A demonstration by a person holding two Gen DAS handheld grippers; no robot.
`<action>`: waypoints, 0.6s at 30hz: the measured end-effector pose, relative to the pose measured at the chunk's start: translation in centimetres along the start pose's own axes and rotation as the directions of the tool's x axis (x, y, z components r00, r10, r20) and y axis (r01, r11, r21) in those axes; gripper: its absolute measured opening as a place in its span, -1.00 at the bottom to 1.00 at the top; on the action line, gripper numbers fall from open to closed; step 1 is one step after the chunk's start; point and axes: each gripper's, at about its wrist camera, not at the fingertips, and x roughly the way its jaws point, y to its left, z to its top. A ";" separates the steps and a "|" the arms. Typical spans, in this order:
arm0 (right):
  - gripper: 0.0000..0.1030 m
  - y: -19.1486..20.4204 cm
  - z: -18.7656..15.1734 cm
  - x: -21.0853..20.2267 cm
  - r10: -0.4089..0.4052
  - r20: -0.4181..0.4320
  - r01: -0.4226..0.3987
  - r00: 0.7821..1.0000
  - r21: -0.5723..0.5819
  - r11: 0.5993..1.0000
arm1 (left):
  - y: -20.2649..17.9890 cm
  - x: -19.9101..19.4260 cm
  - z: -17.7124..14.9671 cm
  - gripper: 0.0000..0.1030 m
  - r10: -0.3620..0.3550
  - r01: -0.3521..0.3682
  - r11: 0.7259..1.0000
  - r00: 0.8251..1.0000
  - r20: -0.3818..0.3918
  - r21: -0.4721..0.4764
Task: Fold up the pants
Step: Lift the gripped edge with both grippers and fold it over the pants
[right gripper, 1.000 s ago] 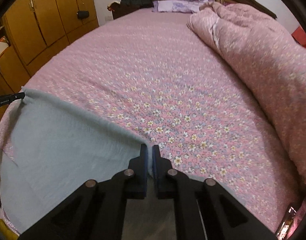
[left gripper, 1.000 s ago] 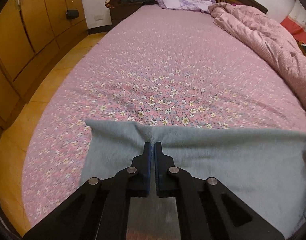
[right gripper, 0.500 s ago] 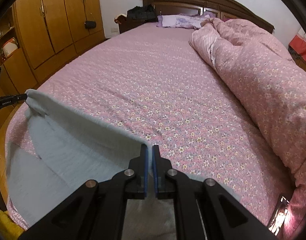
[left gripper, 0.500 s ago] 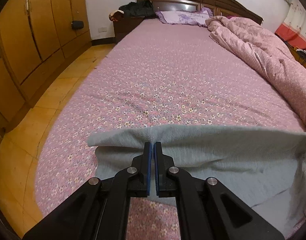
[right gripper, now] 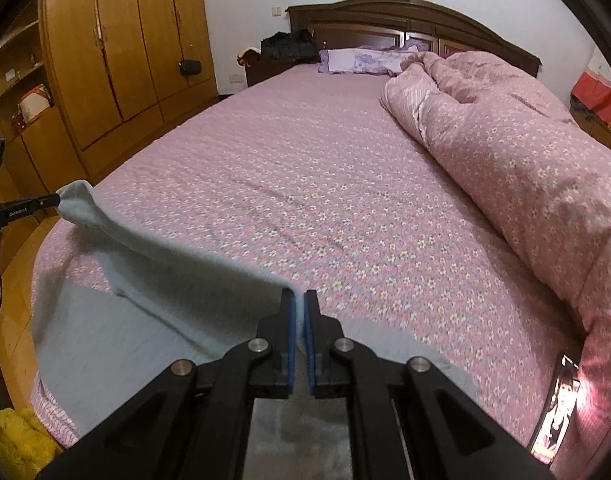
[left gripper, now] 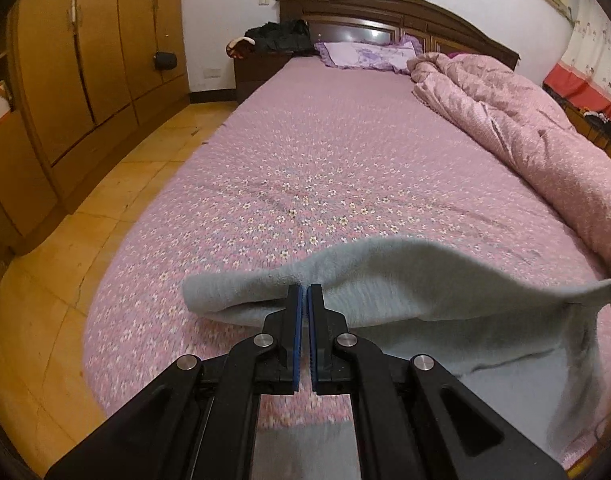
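At the near end of the bed [left gripper: 345, 152] your two grippers hold one edge of the grey pants [left gripper: 445, 280] off the sheet. Left gripper [left gripper: 305, 292] is clenched on that edge near its left corner; right gripper [right gripper: 299, 298] is clenched on the same edge at the far right corner. Neither is nearer, both already have the cloth.

Key relation: the held edge runs left-right between your hands, slightly slack, bowing up in the middle in the left view. The rest of the pants hangs from it and trails toward you, lower part lying on the sheet below the fingers. So the free cloth sits behind and under the fingers, open bed ahead. My read: the fold depends on carrying this edge square, both hands level, so it lands parallel to the part on the sheet.

Versus a second ago: the edge was lying nearly flat on the bed with cloth spread out. Now it's lifted clear, sheet shows under the left fingers, and more headboard [right gripper: 405, 16] and wall show. Grip unchanged on both sides.

Risk I'd flag: the slack middle could crease the fold.
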 end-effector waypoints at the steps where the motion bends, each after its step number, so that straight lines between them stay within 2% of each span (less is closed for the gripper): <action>1: -0.92 0.2 -0.3 -0.5 0.002 0.005 -0.002 1.000 -0.002 1.000 | 0.0 -0.5 -0.4 -1.00 -0.001 0.001 1.000 1.000 0.005 -0.002; 14: -0.93 3.4 -4.8 -5.9 0.008 0.037 -0.007 0.999 -0.047 0.999 | 1.1 -5.9 -5.3 -1.00 -0.024 0.026 0.998 0.999 0.049 -0.049; 18: -0.94 4.2 -6.6 -7.5 0.002 0.027 0.000 1.000 -0.075 0.997 | 1.7 -7.0 -7.4 -1.00 -0.030 0.032 0.998 0.999 0.035 -0.061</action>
